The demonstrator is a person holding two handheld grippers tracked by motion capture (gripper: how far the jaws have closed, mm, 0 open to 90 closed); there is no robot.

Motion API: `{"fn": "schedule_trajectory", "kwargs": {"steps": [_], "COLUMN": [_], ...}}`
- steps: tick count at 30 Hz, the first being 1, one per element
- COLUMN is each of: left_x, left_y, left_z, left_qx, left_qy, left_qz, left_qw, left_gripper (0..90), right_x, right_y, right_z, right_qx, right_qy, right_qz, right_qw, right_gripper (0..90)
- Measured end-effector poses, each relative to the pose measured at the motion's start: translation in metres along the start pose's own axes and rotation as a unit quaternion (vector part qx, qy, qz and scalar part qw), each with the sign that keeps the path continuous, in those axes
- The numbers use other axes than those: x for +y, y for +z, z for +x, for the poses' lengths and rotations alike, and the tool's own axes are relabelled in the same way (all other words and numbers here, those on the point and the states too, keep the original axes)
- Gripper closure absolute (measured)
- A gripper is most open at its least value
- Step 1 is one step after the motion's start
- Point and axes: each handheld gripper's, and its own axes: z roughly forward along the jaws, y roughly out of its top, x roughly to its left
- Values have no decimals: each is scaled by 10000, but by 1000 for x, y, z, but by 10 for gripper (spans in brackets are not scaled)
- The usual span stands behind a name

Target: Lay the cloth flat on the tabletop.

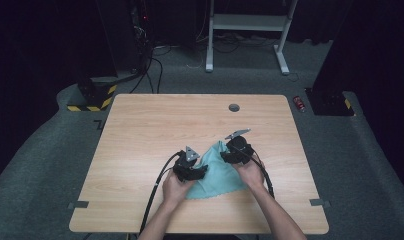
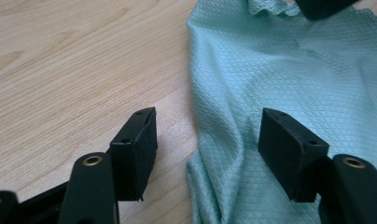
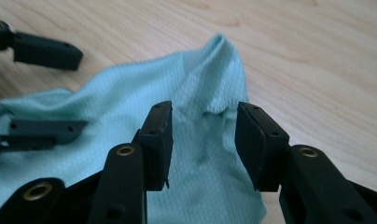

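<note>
A teal cloth lies rumpled on the wooden table, near the front. My left gripper sits at the cloth's left edge. In the left gripper view it is open and straddles the cloth's edge, one jaw over bare wood and the other over fabric. My right gripper is at the cloth's far right corner. In the right gripper view it is open, and a raised crease of the cloth stands between the jaws without being pressed. The left gripper's fingers show at the left of that view.
A round cable hole is near the table's far edge. On the floor beyond are a white frame stand, a red can, a yellow-and-black striped block and cables. Bare wood surrounds the cloth.
</note>
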Motion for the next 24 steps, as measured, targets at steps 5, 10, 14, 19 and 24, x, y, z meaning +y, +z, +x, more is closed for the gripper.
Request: {"fn": "schedule_trajectory", "kwargs": {"steps": [5,10,14,19,24], "left_x": [0,0,0,0,0], "left_y": [0,0,0,0,0], "left_z": [0,0,0,0,0], "left_qx": [0,1,2,2,8], "left_qy": [-1,-1,3,3,3], "left_qz": [-1,-2,0,0,1], "left_qw": [10000,10000,10000,10000,10000], "left_gripper": [374,374,374,374,372], "right_x": [-3,-3,-5,-13,-14], "right_y": [13,19,8,-4,-11], "right_z": [-1,-10,-27,-45,-54], "right_qx": [-41,-41,-150,-295,-427], "right_qy": [22,101,384,653,821], "right_qz": [207,295,186,102,-77], "right_qw": [9998,9995,9990,9974,9957], "right_gripper": [696,897,899,899,896]}}
